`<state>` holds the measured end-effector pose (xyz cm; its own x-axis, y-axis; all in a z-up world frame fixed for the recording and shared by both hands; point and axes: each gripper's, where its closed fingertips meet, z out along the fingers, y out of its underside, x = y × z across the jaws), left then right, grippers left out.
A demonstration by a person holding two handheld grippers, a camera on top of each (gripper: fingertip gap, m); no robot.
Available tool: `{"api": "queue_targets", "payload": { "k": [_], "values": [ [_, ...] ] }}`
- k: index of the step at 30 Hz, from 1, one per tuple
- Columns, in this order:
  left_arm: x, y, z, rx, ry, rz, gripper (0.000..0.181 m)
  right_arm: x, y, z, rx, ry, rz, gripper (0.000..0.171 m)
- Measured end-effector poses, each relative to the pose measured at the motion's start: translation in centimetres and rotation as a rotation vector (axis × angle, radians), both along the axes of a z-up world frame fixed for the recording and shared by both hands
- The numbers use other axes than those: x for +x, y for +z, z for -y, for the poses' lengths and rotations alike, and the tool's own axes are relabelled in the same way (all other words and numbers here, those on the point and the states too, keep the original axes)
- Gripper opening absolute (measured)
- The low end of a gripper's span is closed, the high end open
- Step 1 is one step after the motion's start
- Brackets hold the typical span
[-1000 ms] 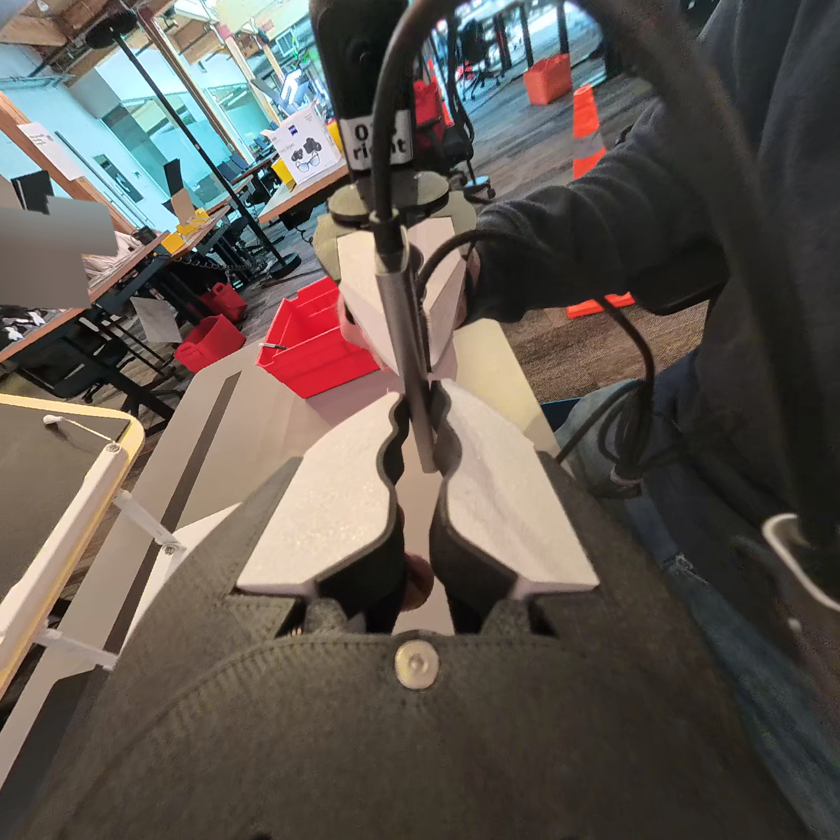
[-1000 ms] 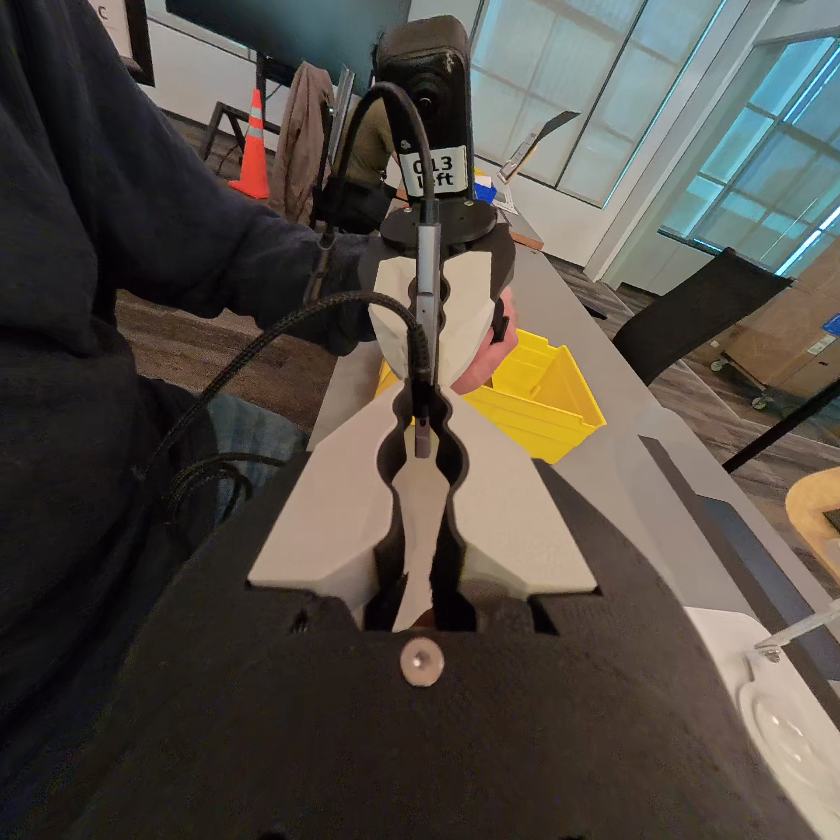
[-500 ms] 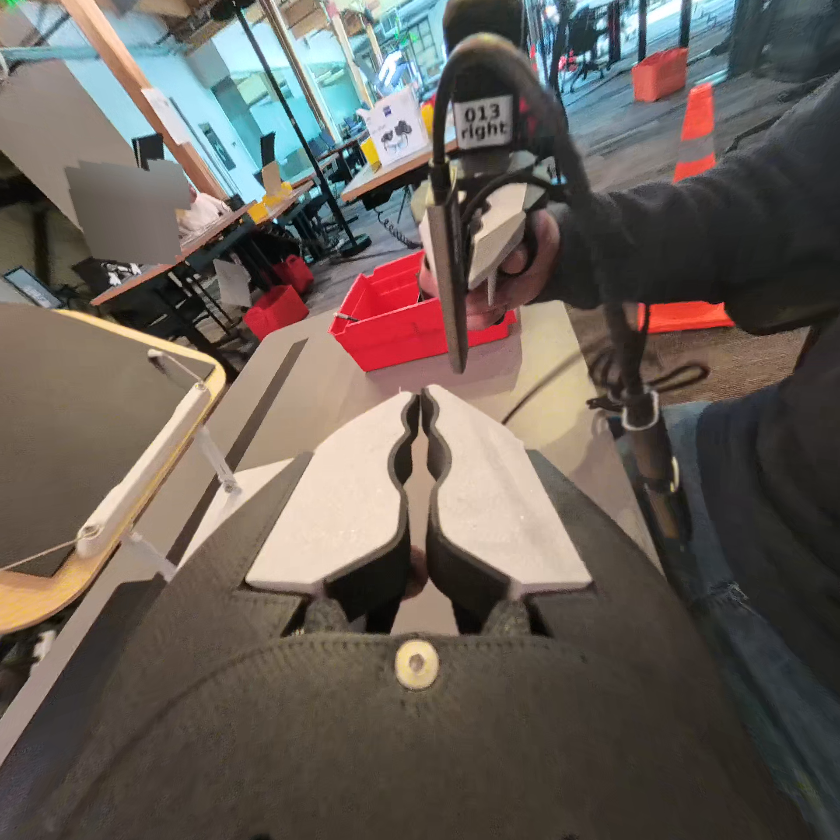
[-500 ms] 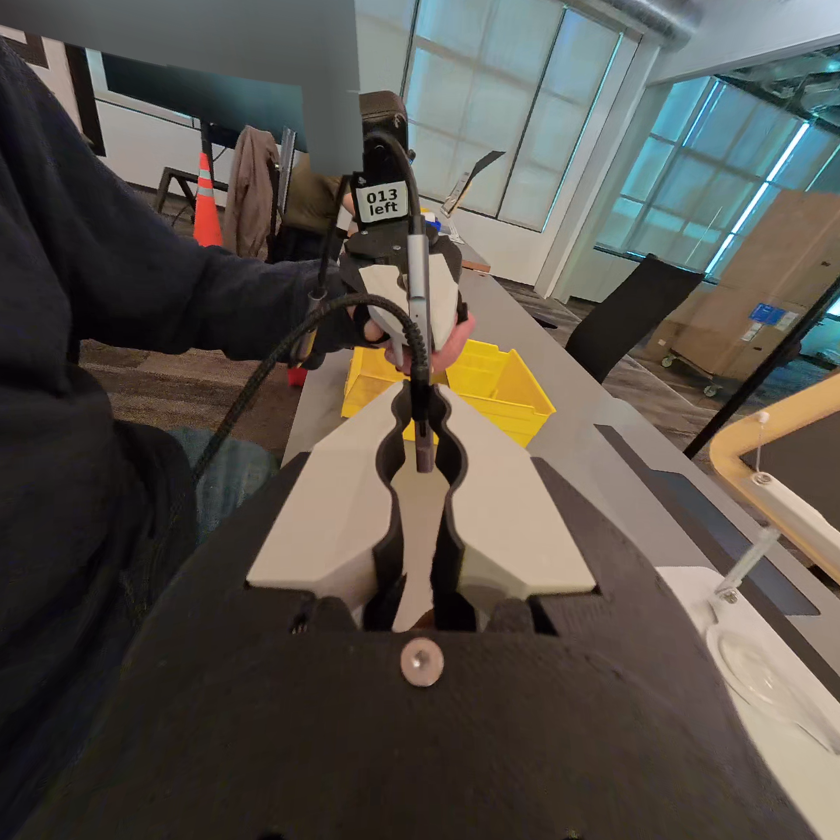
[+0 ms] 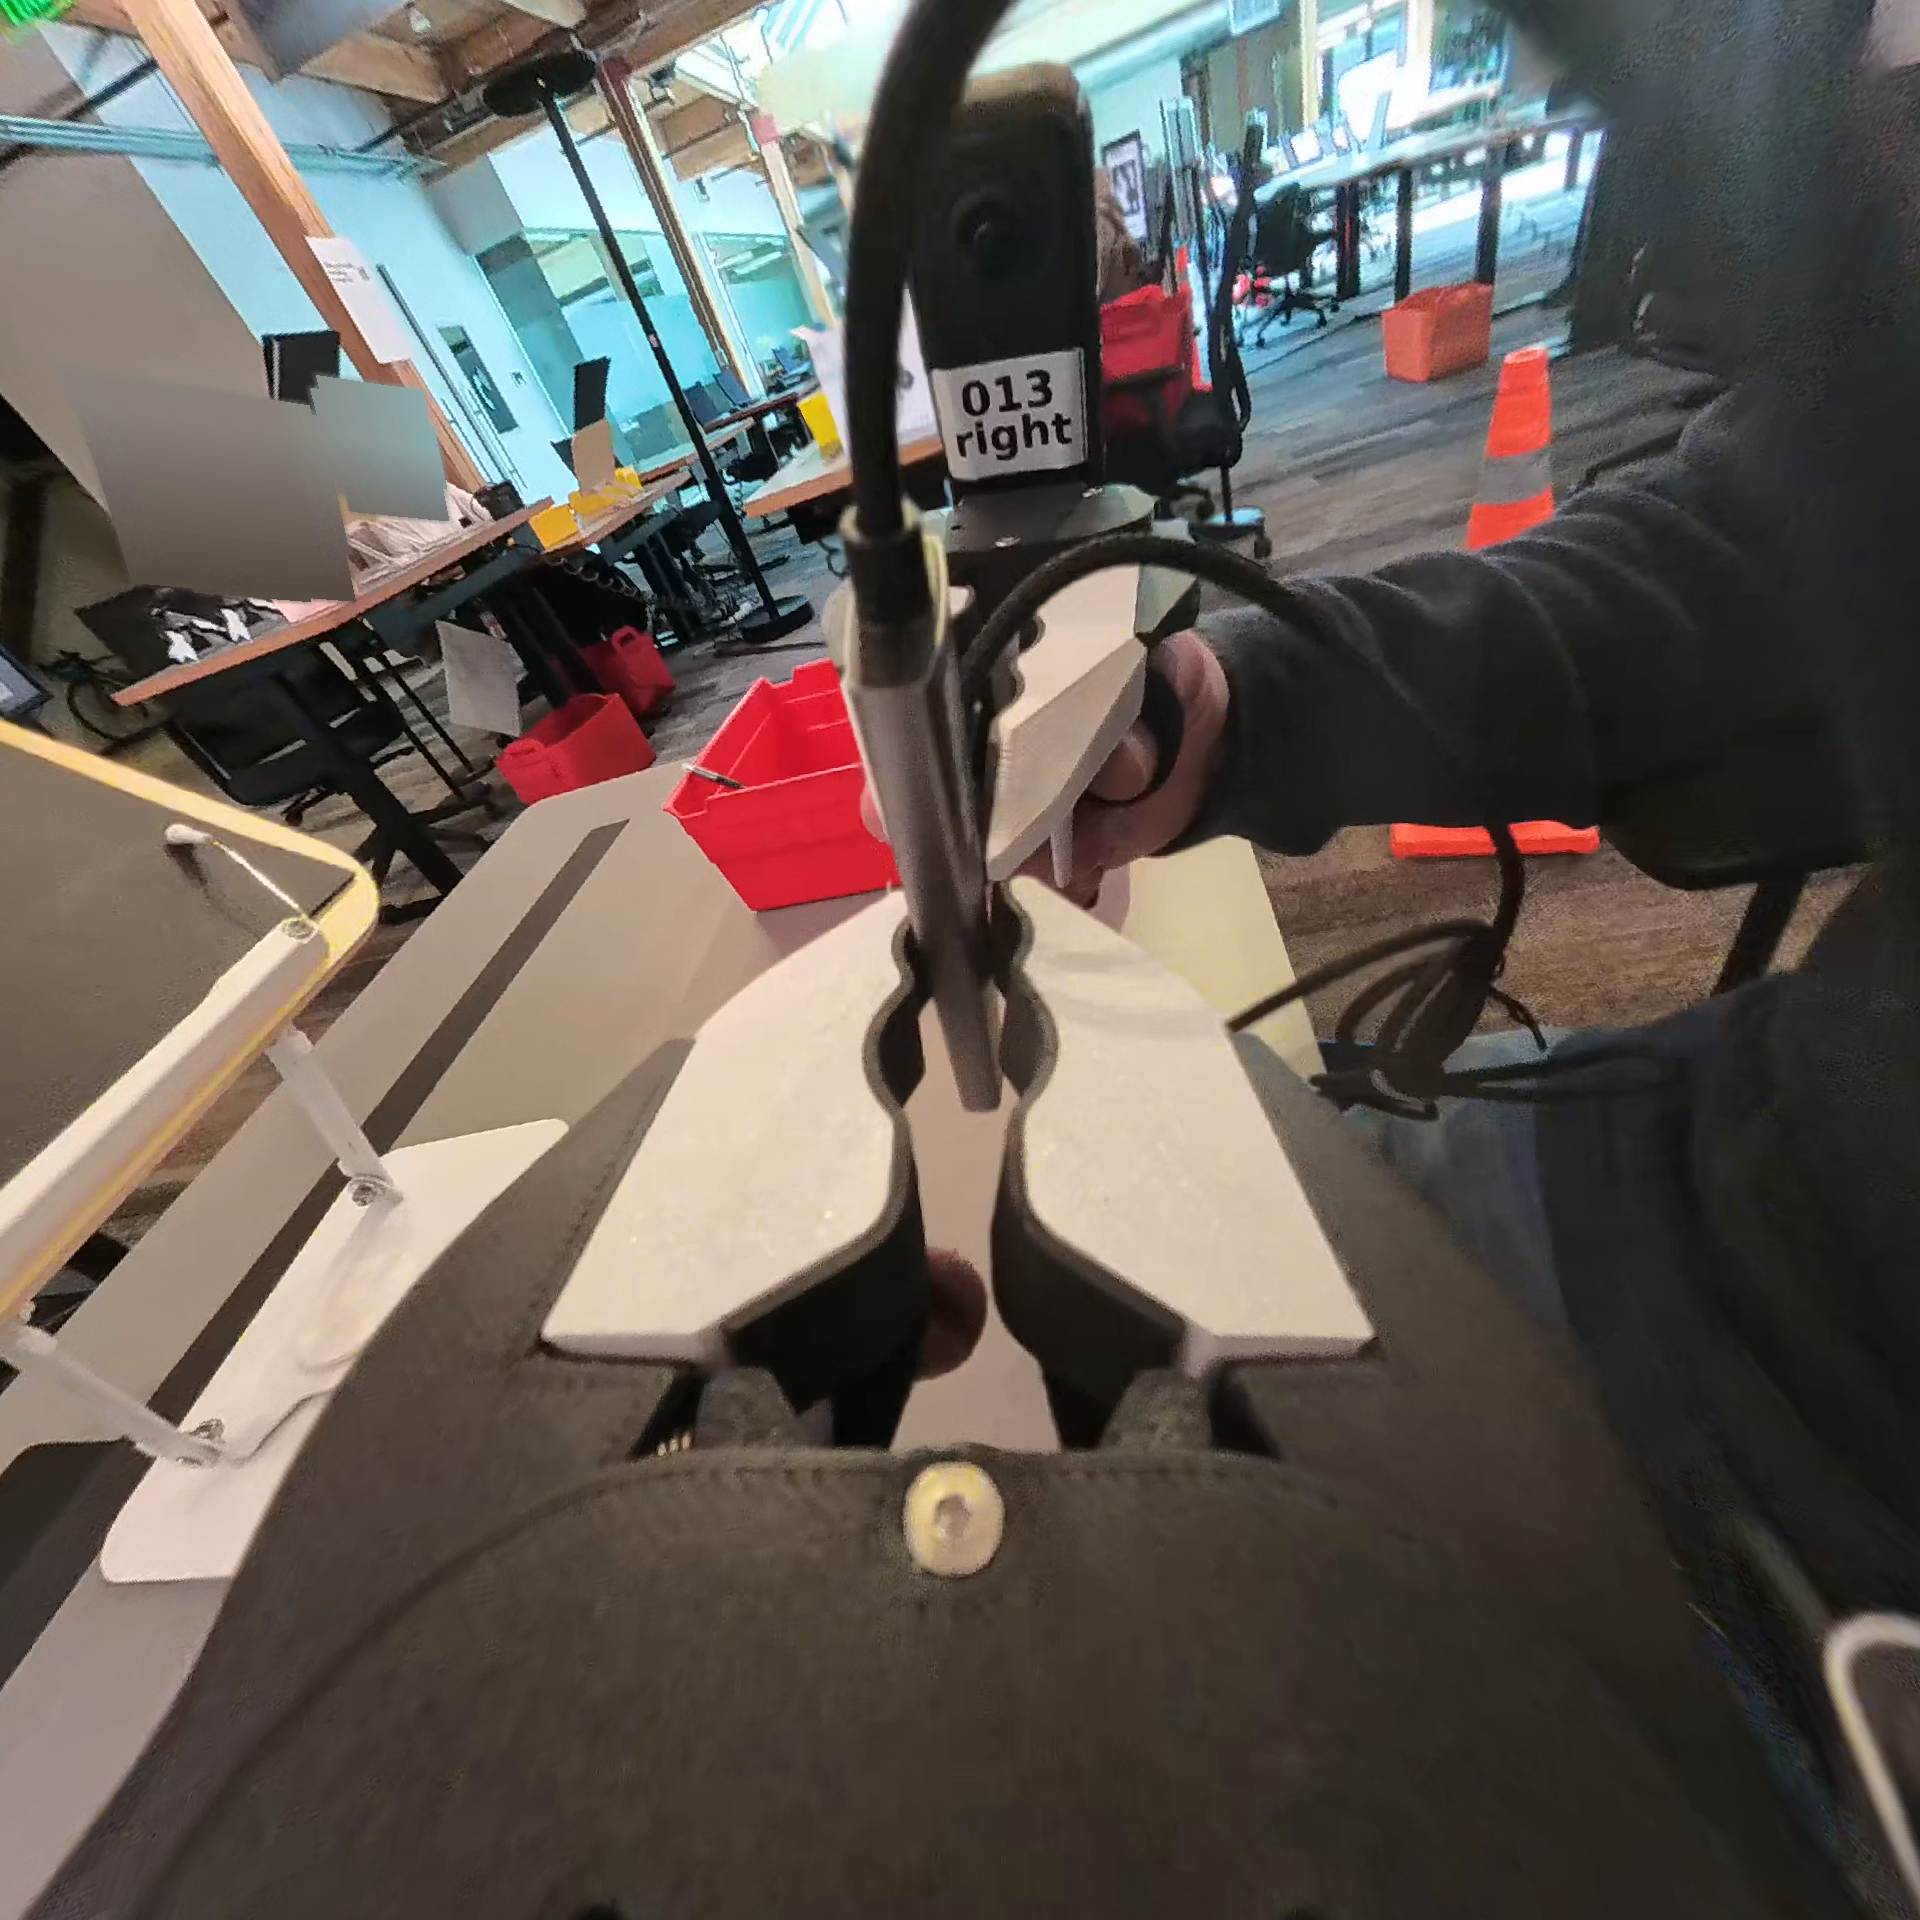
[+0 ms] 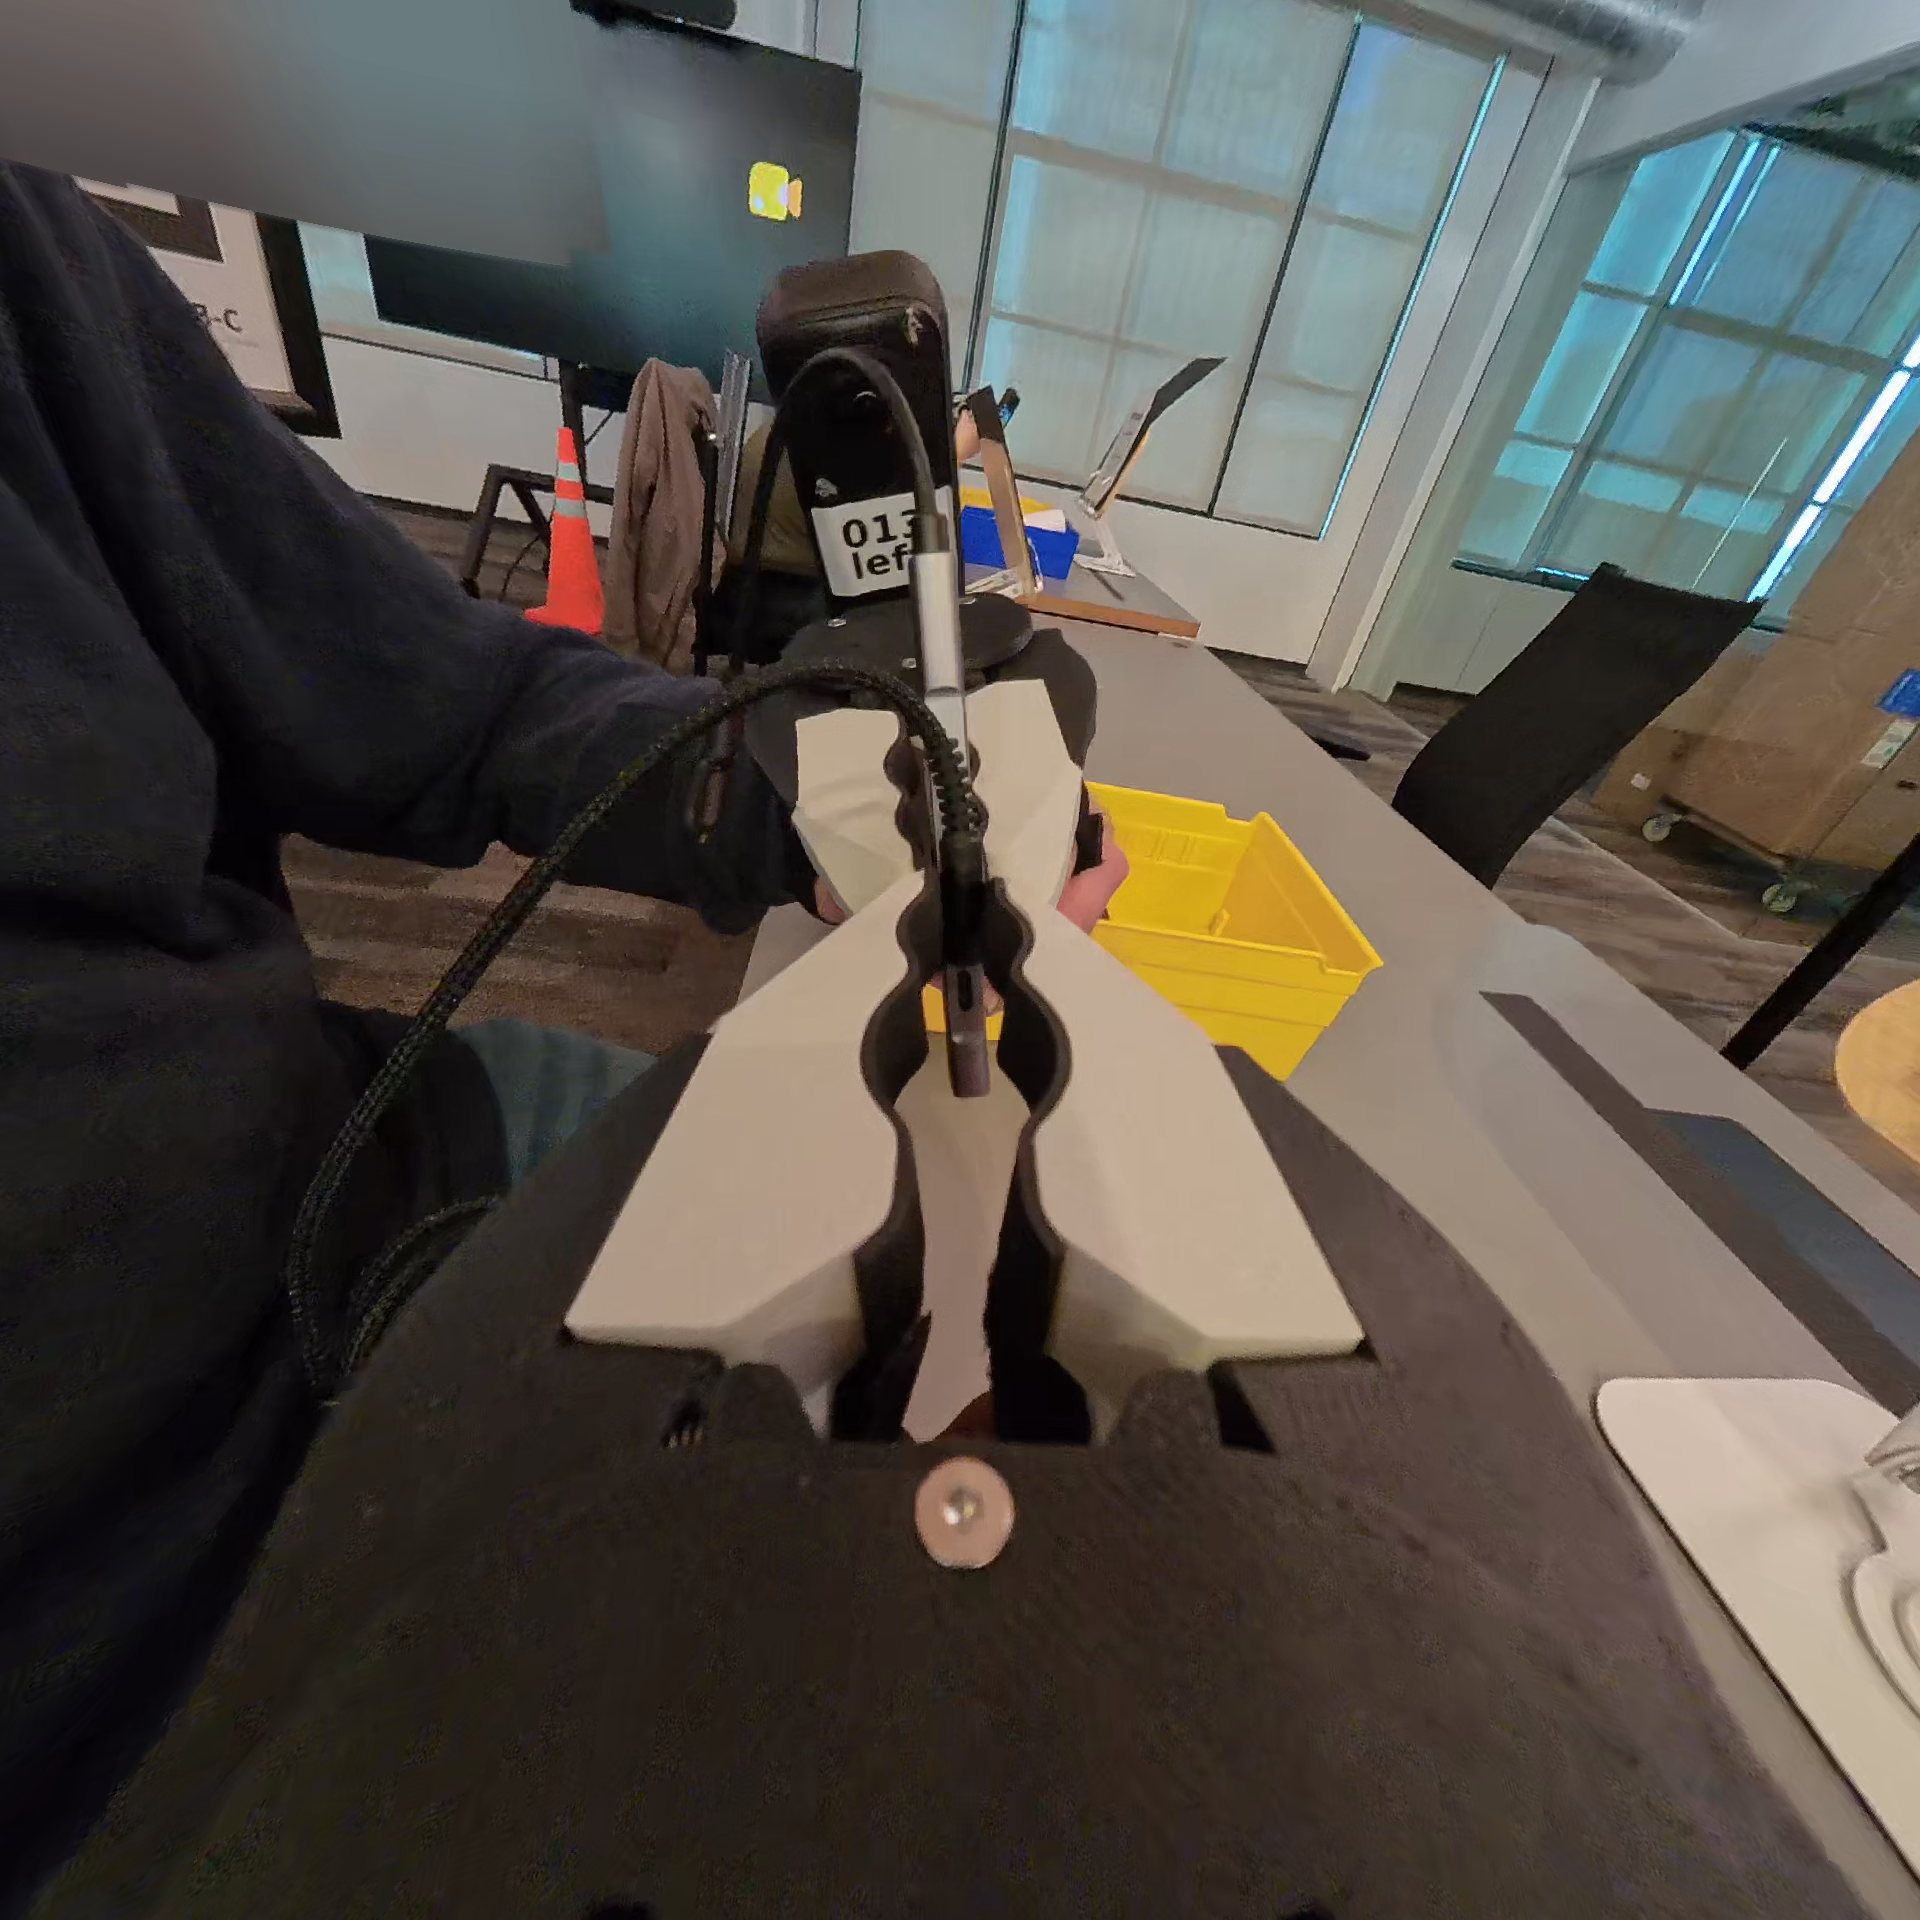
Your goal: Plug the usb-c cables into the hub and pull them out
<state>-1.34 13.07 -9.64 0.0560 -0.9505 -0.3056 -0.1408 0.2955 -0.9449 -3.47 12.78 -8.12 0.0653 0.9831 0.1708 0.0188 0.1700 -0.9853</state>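
**Q:** Where does this take place?

**A:** In a large open office with tall windows and rows of desks. In front is a long grey table [image 5: 582,935]. A red bin [image 5: 790,821] stands at one end of it and a yellow bin [image 6: 1226,935] at the other. An orange cone [image 5: 1512,457] stands on the floor behind.

**Q:** Where is the hub?

**A:** The hub [image 5: 914,790] is a slim grey metal bar. It is held in the air above the table, nearly upright, between the two grippers, which face each other tip to tip. A smooth black lead [image 5: 883,260] rises from its top end and arcs overhead.

**Q:** What is the left gripper doing?

**A:** The left gripper [image 5: 961,935] is clenched on the lower part of the hub, with its white fingers pressed against either side.

**Q:** And the right one?

**A:** The right gripper [image 6: 961,914] is held by a hand [image 5: 1153,748] in a dark sleeve. It pinches the black plug [image 6: 961,878] of a braided usb-c cable [image 6: 499,935]. The plug lies against the face of the hub. I cannot tell whether it is fully seated in a port. One port slot shows just below it.

**Q:** Where does the cable go?

**A:** It curves up out of the plug, then sweeps down towards the person's lap.
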Motion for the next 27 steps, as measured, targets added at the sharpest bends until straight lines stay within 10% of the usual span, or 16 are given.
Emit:
{"api": "queue_targets", "payload": {
  "k": [18, 22, 27],
  "values": [
    [-0.3, 0.0, 2.0, 0.02, -0.073, -0.045, 0.01, 0.5, -0.4, 1.7, 0.047, 0.073, 0.034, 0.004],
    [-7.4, 5.2, -3.2, -0.077, 0.094, 0.192, 0.009, 10.4, 4.5, -1.4, -0.01, -0.099, -0.259, 0.003],
    [-4.4, 1.7, -2.7, 0.05, 0.106, -0.012, 0.01, 5.8, 2.9, -1.4, 0.076, -0.131, -0.019, 0.004]
  ]
}}
